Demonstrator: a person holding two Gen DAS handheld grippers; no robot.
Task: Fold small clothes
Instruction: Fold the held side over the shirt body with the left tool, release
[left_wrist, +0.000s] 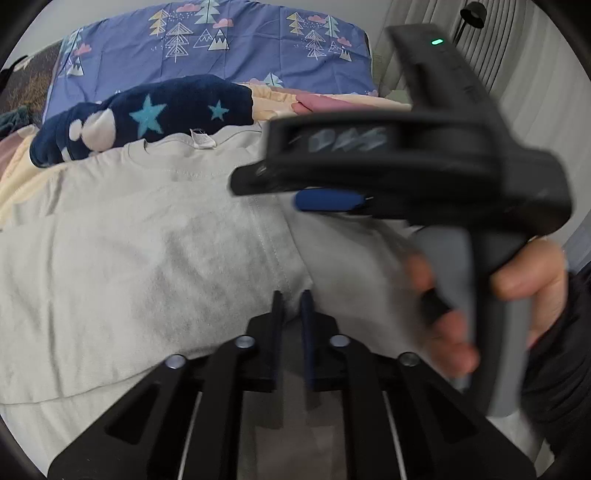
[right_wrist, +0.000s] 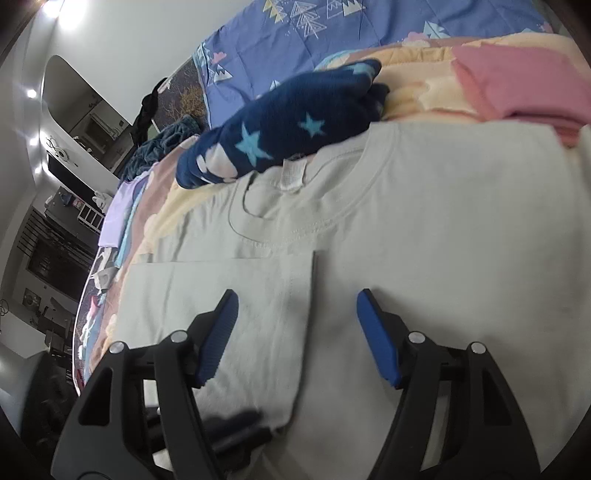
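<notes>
A pale grey T-shirt (left_wrist: 122, 236) lies spread on the bed, collar and white label at the far side; it also fills the right wrist view (right_wrist: 424, 229), with one side folded over the body (right_wrist: 229, 295). My left gripper (left_wrist: 292, 306) is shut on a fold of the grey T-shirt near its middle. My right gripper (right_wrist: 297, 332) is open, its blue pads (right_wrist: 218, 339) hovering just above the folded edge, empty. In the left wrist view the right gripper (left_wrist: 328, 201) appears from the side, held by a hand, blurred.
A navy fleece garment with light blue stars (left_wrist: 147, 114) lies just beyond the collar, also in the right wrist view (right_wrist: 280, 125). A folded pink cloth (right_wrist: 517, 85) lies at the far right. A blue tree-print pillow (left_wrist: 221, 40) stands behind. The bed's edge (right_wrist: 96, 302) drops off at the left.
</notes>
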